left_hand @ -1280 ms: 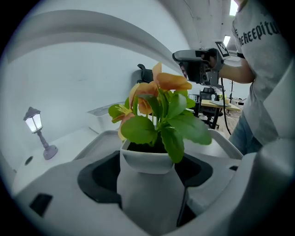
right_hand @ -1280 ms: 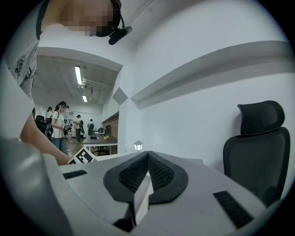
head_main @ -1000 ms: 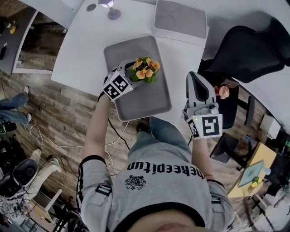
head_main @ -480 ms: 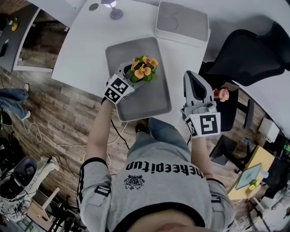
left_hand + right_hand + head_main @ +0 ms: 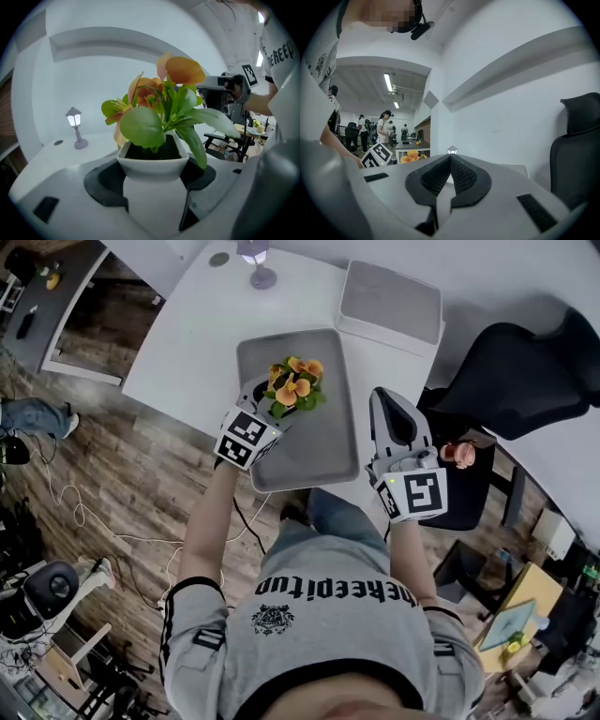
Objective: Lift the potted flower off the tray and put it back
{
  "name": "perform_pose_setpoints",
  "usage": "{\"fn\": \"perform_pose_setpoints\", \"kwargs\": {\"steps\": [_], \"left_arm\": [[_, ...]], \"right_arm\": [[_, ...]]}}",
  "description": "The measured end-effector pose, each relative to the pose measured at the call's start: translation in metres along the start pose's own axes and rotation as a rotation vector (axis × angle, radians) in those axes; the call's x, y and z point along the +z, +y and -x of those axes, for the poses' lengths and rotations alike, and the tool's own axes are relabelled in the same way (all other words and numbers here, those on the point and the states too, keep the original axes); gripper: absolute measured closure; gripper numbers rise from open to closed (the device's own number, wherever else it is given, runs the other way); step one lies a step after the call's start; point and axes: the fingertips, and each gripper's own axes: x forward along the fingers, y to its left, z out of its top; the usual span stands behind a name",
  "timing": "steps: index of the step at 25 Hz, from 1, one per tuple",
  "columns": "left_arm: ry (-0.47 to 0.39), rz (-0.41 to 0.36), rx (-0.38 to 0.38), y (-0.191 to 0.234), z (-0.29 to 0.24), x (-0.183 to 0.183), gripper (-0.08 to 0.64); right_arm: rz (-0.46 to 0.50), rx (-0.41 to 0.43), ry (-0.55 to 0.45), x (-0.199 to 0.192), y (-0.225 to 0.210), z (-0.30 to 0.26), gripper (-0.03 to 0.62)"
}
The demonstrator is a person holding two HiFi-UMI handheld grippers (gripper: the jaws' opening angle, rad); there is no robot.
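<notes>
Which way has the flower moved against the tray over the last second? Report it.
Yes. The flower, held in the left gripper, has shifted left, from near the tray's right edge toward its middle.

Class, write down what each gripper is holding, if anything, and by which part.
The left gripper holds the potted flower by its white pot, fingers either side below the rim. The right gripper is shut and empty.

Shirt (image 5: 280, 52) print reads "KEEP" (remainder cut off).
</notes>
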Motion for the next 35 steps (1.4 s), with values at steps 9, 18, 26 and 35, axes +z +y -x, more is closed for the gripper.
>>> {"fn": "perform_pose_setpoints", "kwargs": {"steps": [9,18,26,35], "left_arm": [[-0.109,0.097,0.147,0.004,0.052,0.043,0.219],[-0.23,0.147,0.254,-0.001,0.105,0.082,0.219],[-0.337,0.163,0.362,0.003,0.15,0.11,0.219],[-0.411,0.167,0.425,0.004,0.182,0.128,0.219]], "right_arm": [[0.015,0.072,-0.04,0.019,0.02,-0.015,0.591],[0.027,0.117,-0.079,0.036,0.034,-0.019,0.591],[0.054,0.134,-0.12,0.058,0.042,-0.017,0.591],[0.078,0.123,-0.163,0.077,0.044,-0.011,0.591]]}}
